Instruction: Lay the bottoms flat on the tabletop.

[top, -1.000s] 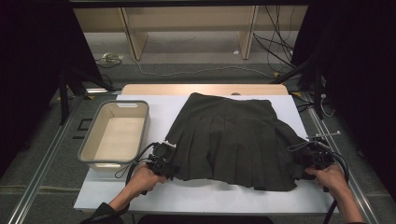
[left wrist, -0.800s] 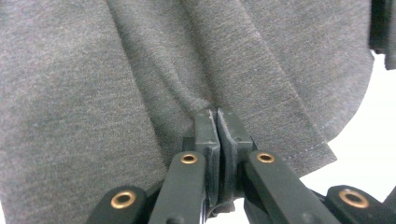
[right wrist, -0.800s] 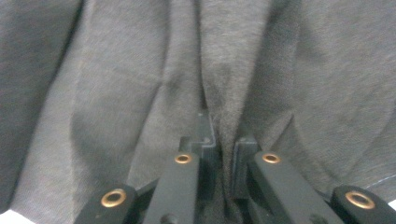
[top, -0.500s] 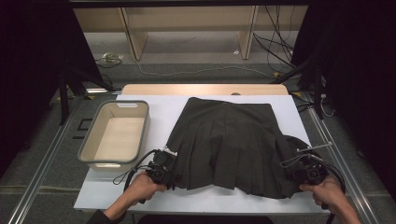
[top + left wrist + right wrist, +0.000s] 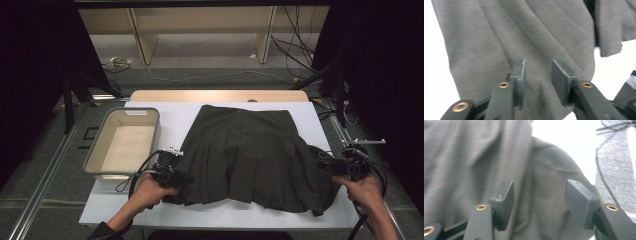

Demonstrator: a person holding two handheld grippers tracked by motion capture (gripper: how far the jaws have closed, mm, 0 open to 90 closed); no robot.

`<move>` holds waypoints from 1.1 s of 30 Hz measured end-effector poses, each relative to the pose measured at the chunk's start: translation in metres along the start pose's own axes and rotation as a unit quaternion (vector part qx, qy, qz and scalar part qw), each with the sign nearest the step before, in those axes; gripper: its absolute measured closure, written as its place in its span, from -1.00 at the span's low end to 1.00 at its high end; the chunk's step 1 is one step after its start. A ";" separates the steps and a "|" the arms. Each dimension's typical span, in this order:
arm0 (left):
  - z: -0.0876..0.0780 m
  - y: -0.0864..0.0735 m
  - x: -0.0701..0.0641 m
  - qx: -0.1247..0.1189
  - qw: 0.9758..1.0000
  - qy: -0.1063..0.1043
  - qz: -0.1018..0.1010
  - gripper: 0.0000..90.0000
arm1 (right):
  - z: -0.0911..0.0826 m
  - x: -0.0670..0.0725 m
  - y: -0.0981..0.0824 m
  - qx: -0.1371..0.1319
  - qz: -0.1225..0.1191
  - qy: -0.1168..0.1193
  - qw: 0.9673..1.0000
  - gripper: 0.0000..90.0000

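A dark grey pleated skirt lies spread flat on the white table cover, waistband at the far side. My left gripper rests at the hem's near left corner. In the left gripper view its jaws have just been opening and stand open, with the cloth lying under them and not pinched. My right gripper is at the skirt's right edge, where the fabric bulges. Its jaws have also just been opening and stand wide open over the cloth.
An empty beige tub stands left of the skirt, partly off the white cover. A wooden board runs along the far edge. Cables lie on the floor beyond, and metal rails flank the table.
Both grippers were shut on the hem corners and have let go. The right hand swung inward, then back out and up a little. The skirt's right corner now lies bunched.
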State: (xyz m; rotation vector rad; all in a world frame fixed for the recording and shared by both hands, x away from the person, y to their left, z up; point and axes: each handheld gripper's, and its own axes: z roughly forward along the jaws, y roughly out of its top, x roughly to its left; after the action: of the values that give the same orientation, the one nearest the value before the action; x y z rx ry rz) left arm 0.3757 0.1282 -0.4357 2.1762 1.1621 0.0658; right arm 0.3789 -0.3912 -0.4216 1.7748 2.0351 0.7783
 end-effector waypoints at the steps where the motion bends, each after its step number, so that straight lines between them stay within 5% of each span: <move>1: 0.001 0.001 0.001 -0.002 1.000 0.007 -0.003 0.26 | 0.005 -0.004 0.001 0.004 0.001 -0.010 1.000 -0.09; 12: 0.008 0.003 0.017 -0.002 0.998 0.061 -0.022 -0.16 | 0.051 -0.035 0.013 0.048 0.012 -0.034 0.998 -0.15; 15: 0.011 0.001 0.022 0.012 0.997 0.064 -0.028 -0.19 | 0.058 -0.032 0.010 0.058 -0.006 -0.045 0.997 0.06; 19: 0.014 -0.004 0.023 0.023 0.997 0.066 -0.028 -0.19 | 0.050 -0.026 0.004 0.064 -0.012 -0.045 0.997 0.74; 21: 0.015 -0.005 0.023 0.029 0.997 0.067 -0.025 -0.19 | 0.043 -0.021 -0.003 0.073 -0.012 -0.030 0.997 0.91; 29: 0.015 -0.006 0.022 0.028 0.997 0.066 -0.022 -0.18 | 0.020 0.016 -0.037 0.124 -0.005 0.051 0.991 0.92; 33: 0.015 -0.005 0.021 0.024 0.997 0.065 -0.025 -0.19 | 0.018 0.025 -0.040 0.130 -0.013 0.061 0.990 0.63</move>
State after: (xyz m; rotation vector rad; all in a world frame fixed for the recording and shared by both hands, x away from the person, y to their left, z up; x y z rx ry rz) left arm 0.3898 0.1383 -0.4553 2.2119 1.3021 0.1626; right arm 0.3532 -0.3659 -0.4570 1.8720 2.3272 0.6517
